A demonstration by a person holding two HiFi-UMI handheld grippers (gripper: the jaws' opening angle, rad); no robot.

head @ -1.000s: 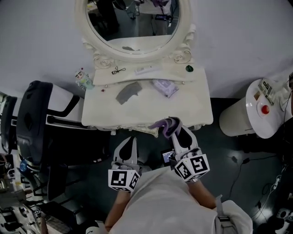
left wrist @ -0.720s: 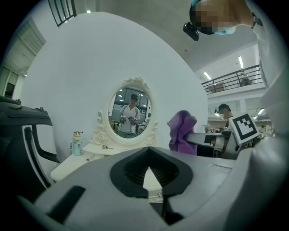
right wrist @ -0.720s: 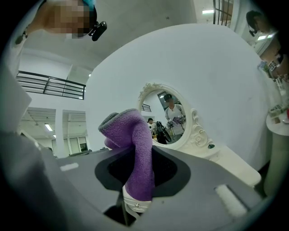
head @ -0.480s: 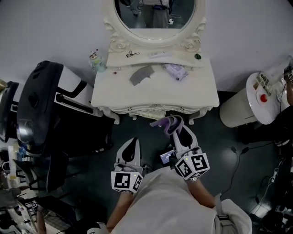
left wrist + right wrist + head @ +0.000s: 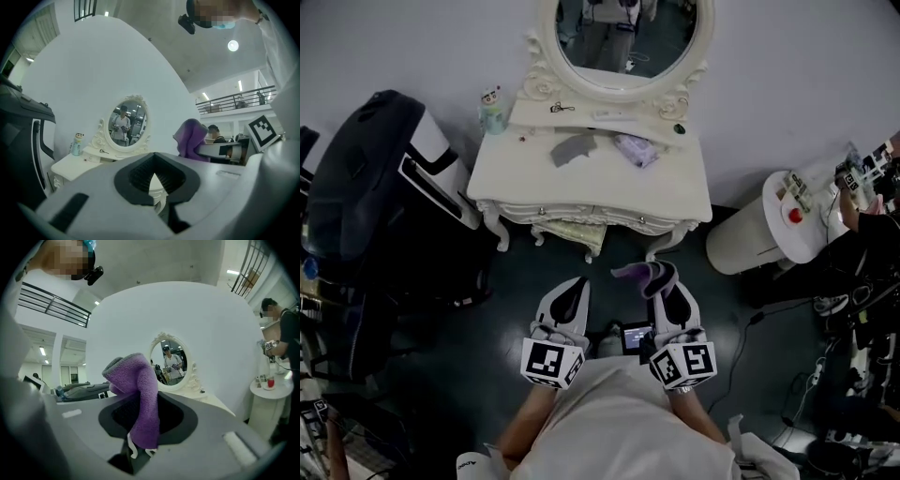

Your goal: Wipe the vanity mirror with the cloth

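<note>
Head view, read from nine o'clock round to three: shows the left claw (image 5: 574,287) low at seven o'clock, clenched tip to tip on nothing. Shows the right claw (image 5: 661,277) just beside it at five o'clock, grasping the purple cloth (image 5: 637,272), with one fold standing up out of the tips. Places the mirror (image 5: 623,37) far off at twelve o'clock above the counter (image 5: 600,187), well apart from both claws; no wiping yet.

Likely step: carrying the cloth to the glass. Step in close before reaching. Grip firmly with the right claw to stop the loose fold slipping out. Come in over the grey rag (image 5: 572,147) and the packet (image 5: 636,148) lying at six o'clock of the mirror. Lay the broad flap flat on the glass, never the hard tips. Park the left claw aside at nine o'clock, ready to steady the frame. Wipe in light, overlapping passes.
</note>
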